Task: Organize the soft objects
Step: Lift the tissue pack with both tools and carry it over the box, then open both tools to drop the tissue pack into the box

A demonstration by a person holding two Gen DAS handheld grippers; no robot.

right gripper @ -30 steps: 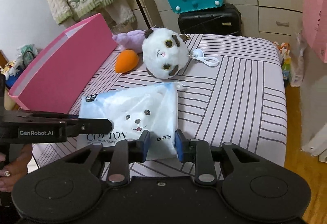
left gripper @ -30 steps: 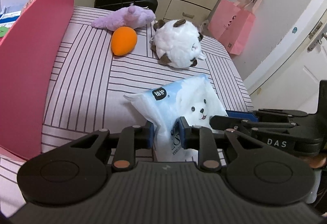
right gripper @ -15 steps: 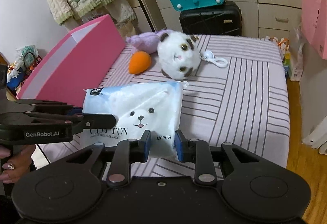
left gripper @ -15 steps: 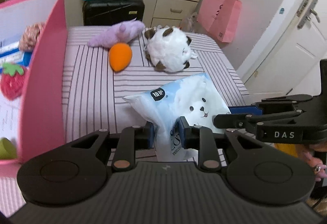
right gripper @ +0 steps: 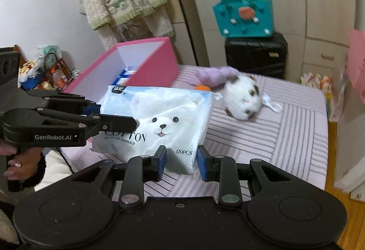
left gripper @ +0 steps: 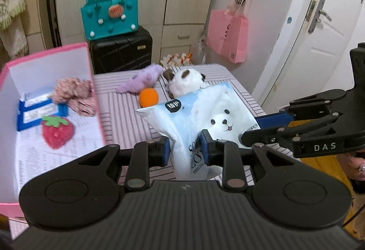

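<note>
Both grippers clamp the same tissue pack (left gripper: 205,110), a blue-and-white bag printed with a white bear: the left gripper (left gripper: 185,151) pinches one end and the right gripper (right gripper: 179,162) the corner marked 120PCS. The pack hangs above the striped bed (right gripper: 285,135), just beside the open pink box (left gripper: 13,94). Beyond the pack lie a round white plush (right gripper: 244,101), an orange toy (left gripper: 148,97) and a purple plush (left gripper: 139,83).

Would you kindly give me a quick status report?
Left gripper and right gripper both shut on tissue pack, held above the bed. Pink box open alongside. Nothing blocking.
</note>
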